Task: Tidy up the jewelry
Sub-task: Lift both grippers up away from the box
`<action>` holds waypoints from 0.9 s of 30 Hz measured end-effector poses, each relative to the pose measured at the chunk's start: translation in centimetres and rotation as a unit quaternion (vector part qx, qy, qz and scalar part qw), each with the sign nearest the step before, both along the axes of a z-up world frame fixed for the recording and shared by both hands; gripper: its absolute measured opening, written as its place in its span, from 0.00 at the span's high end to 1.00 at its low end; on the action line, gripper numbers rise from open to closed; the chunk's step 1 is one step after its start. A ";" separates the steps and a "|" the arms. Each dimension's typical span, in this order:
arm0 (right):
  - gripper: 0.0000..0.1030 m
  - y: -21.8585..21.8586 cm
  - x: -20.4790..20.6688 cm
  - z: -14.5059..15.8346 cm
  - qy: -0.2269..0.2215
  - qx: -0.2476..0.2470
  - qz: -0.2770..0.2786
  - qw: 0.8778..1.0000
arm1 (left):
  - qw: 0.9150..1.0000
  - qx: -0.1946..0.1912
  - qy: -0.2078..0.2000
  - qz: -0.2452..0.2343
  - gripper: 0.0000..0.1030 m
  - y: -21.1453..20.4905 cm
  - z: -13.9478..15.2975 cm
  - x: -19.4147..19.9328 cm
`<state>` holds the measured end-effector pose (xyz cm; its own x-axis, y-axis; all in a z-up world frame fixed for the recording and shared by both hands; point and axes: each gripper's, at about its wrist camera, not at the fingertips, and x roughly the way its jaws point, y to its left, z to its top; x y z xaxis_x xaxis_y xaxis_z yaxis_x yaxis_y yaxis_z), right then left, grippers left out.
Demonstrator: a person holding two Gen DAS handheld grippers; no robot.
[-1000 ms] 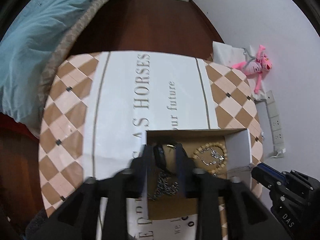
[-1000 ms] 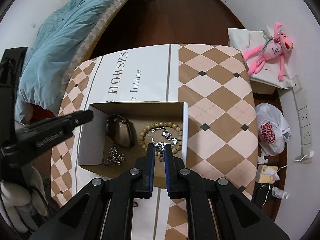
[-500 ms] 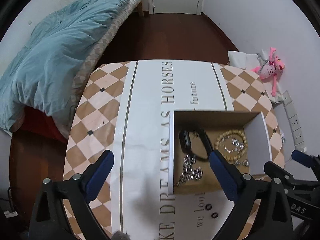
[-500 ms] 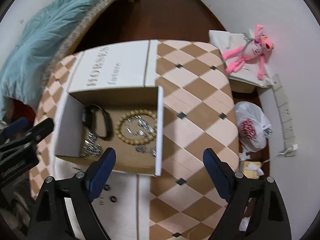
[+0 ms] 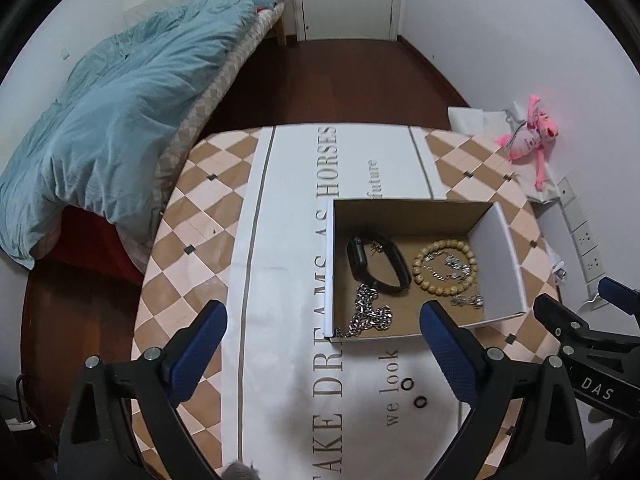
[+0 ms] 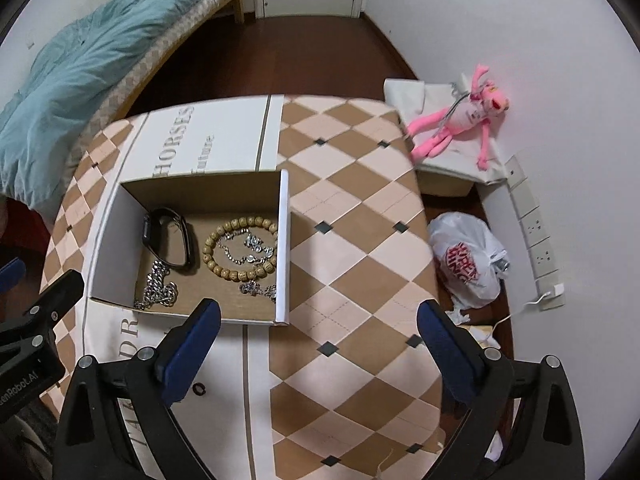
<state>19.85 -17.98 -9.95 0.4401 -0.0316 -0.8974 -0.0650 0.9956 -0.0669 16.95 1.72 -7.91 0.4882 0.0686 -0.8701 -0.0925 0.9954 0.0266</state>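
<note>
An open cardboard box (image 5: 498,256) (image 6: 283,240) stands on the table. Inside lie a black wristband (image 5: 376,264) (image 6: 168,240), a wooden bead bracelet (image 5: 444,266) (image 6: 240,246), a silver chain (image 5: 368,314) (image 6: 158,288) and small silver pieces (image 5: 466,301) (image 6: 260,290). Two small black rings (image 5: 414,394) lie on the cloth in front of the box; one ring (image 6: 199,389) shows in the right wrist view. My left gripper (image 5: 322,340) is open and empty, above the table before the box. My right gripper (image 6: 318,336) is open and empty, right of the box.
The table has a checked cloth (image 6: 360,240) with a white printed strip (image 5: 288,240). A bed with a blue quilt (image 5: 120,100) stands to the left. A pink plush toy (image 6: 460,120), a white plastic bag (image 6: 468,260) and wall sockets (image 6: 536,224) are at the right.
Both grippers opened from shut and drew back up and away from the box. The wristband and the silver piece now lie in the box.
</note>
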 end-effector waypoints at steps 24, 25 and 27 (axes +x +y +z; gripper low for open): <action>0.03 -1.5 -9.4 11.7 -0.127 0.032 -0.016 0.991 | 0.996 -0.020 -0.089 -0.015 0.04 -1.1 9.4 -7.8; 0.03 -1.6 -9.5 11.7 -0.126 0.036 -0.017 0.991 | 0.996 -0.020 -0.089 -0.014 0.04 -1.1 9.3 -7.9; 0.03 -1.7 -9.5 11.4 -0.121 0.039 -0.018 0.992 | 0.996 -0.018 -0.082 -0.006 0.04 -0.9 8.9 -7.9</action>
<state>10.34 -19.64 1.42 0.6431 0.0147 -0.7656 -0.0214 0.9998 0.0012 9.02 0.79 0.97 0.6248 0.0324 -0.7801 -0.0799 0.9965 -0.0227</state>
